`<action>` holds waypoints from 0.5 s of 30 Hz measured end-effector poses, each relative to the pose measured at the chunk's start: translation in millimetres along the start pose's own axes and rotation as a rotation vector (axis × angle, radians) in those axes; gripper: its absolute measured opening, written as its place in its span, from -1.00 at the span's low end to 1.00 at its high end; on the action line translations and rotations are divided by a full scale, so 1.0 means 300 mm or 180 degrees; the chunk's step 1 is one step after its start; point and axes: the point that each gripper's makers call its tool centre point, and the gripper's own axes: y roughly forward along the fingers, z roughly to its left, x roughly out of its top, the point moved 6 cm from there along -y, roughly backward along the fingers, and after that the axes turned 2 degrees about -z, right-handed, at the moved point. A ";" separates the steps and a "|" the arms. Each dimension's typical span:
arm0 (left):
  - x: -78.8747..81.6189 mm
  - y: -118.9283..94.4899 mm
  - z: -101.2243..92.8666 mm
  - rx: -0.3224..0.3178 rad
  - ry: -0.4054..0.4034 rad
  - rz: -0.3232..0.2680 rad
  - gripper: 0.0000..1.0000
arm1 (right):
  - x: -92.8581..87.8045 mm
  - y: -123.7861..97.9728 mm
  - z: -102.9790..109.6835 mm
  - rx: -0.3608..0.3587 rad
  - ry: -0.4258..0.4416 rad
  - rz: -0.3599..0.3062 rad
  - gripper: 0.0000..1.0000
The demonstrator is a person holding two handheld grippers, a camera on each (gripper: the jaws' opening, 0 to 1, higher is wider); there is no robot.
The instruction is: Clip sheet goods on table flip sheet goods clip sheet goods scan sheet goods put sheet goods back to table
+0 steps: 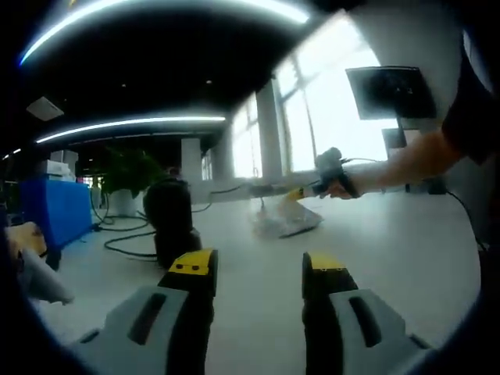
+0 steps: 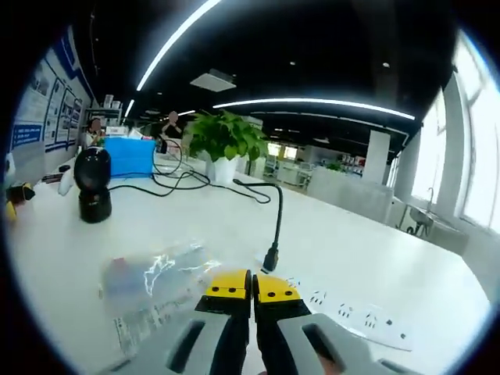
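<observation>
Sheet goods (image 2: 152, 285) in clear bag, on table (image 2: 367, 258)

The white table (image 2: 367, 258) carries a clear plastic sheet bag (image 2: 152, 285) lying just left of the right gripper's fingers (image 2: 228, 291), a white power strip (image 2: 351, 316) to their right, a black cable (image 2: 275, 226) ahead, and a black scanner (image 2: 94, 183) far left.

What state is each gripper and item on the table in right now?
Left gripper: fingers open, holding nothing.
Right gripper: fingers shut at the edge of the clear bag.
Clear bag: lying crumpled on the table.
Black scanner: standing upright.
Power strip: black cable plugged in.
</observation>
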 end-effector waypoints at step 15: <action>-0.005 0.003 0.000 0.0011 0.0035 0.0041 -0.28 | -0.077 0.006 0.016 -0.0060 0.0068 0.0092 -1.00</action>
